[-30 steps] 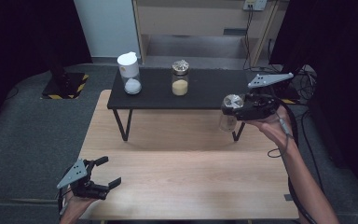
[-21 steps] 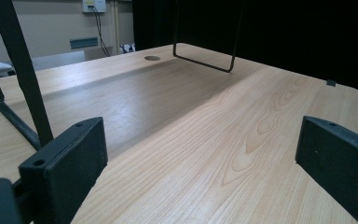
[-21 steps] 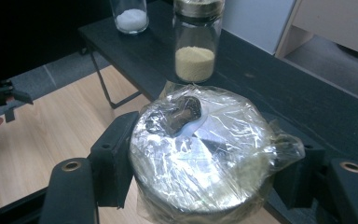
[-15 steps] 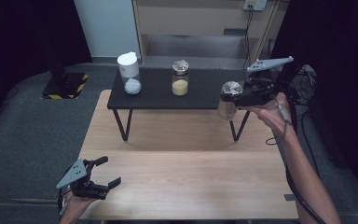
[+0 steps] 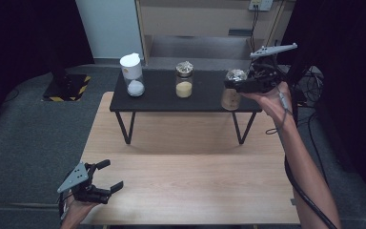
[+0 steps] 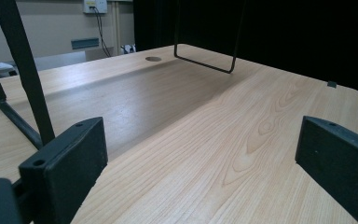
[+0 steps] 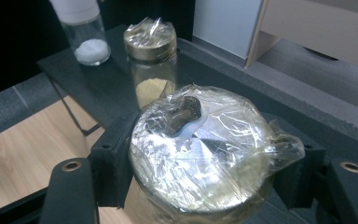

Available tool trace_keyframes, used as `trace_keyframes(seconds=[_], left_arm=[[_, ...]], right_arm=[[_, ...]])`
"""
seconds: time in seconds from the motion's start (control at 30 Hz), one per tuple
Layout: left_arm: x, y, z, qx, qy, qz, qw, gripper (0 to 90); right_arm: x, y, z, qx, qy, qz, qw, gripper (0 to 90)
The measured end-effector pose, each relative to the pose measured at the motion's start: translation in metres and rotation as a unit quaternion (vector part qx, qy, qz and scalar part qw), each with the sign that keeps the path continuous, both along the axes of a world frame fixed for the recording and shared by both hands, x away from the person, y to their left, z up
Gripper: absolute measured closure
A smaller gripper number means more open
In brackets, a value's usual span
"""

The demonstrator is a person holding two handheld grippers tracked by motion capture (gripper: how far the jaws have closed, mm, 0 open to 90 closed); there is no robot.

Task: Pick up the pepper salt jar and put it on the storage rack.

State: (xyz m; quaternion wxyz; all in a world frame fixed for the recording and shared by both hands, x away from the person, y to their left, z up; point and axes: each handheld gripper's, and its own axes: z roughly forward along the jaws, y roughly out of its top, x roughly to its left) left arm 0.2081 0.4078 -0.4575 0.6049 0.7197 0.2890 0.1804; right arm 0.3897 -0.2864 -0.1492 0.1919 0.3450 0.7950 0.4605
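Two tables, wooden table [image 5: 190, 186], black shelf [image 5: 157, 93], grey floor [image 5: 33, 133]

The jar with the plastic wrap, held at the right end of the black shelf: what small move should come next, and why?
Probably lower it onto the black shelf. The right hand-held gripper clamps the wrapped jar beside the shelf's free right end, in line with the yellow-powder jar.

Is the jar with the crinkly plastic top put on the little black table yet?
Not quite. Two jars, the white-lidded jar and the yellow-powder jar, already stand on the black shelf. The right gripper holds the wrapped jar at the shelf's right end. Setting it down is left. The left gripper waits open.
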Motion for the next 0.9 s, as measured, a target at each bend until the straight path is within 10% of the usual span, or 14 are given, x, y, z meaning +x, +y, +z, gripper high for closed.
trace_keyframes(seconds=[0.9], left_arm=[[0.000, 0.001, 0.000, -0.002, 0.000, 0.002, 1.0000, 1.0]], right_arm=[[0.028, 0.023, -0.005, 0.006, -0.007, -0.126, 0.9920, 33.8]])
